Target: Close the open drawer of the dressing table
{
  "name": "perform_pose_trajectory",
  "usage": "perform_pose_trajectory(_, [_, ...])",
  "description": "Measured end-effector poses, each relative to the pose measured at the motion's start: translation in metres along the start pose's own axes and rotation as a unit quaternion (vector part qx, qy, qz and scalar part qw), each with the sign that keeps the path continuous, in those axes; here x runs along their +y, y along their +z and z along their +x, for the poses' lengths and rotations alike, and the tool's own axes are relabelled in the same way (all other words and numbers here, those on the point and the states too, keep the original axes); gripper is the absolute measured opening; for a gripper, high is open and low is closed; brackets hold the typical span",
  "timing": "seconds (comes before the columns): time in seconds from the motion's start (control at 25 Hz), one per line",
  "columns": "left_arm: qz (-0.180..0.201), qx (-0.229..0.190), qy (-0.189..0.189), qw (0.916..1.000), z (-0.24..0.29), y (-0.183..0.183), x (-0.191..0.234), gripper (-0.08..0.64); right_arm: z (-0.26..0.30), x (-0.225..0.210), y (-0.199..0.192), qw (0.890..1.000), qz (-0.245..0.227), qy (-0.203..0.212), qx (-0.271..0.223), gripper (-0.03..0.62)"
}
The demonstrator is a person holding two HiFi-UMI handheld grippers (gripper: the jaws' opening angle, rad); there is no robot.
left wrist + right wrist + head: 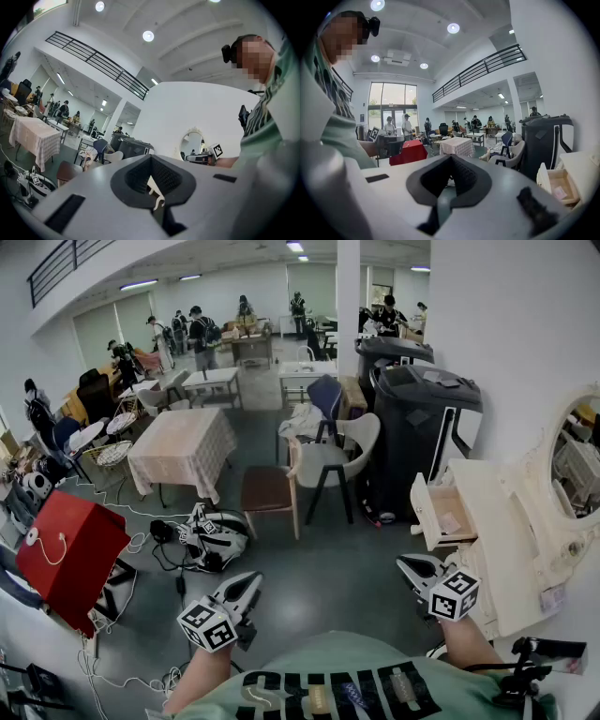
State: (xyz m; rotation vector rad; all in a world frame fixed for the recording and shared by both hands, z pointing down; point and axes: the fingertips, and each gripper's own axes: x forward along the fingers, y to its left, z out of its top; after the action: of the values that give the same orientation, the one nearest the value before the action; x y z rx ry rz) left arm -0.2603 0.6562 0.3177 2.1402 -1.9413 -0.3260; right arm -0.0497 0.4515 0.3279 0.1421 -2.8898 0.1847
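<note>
We hold both tools low over the grey floor (pixel 328 563) of a large open hall. The left tool (pixel 246 585) has its jaws together with nothing between them, and so has the right tool (pixel 412 566). The cream dressing table (pixel 511 540) stands against the white wall at our right, with its oval mirror (pixel 577 465) above. Its drawer (pixel 441 514) is pulled out toward the room, just ahead of the right tool and apart from it. Beyond are tall black bins (pixel 417 418), a pale chair (pixel 328 460), a cloth-covered table (pixel 183 446) and, at left, a red box (pixel 70 549).
</note>
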Motion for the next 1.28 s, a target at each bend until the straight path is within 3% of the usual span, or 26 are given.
perform_pose_trajectory(0.84, [-0.004,0.016,-0.014,0.9998,0.012,-0.002,-0.001,0.006,0.005,-0.011,-0.011,1.000,0.020,-0.016,0.010,0.012])
perform_pose_trajectory(1.28, [0.004,0.025,-0.026,0.9994,0.070,-0.007,-0.038,0.006,-0.035,-0.057,-0.018,1.000,0.017,-0.010,0.004,0.012])
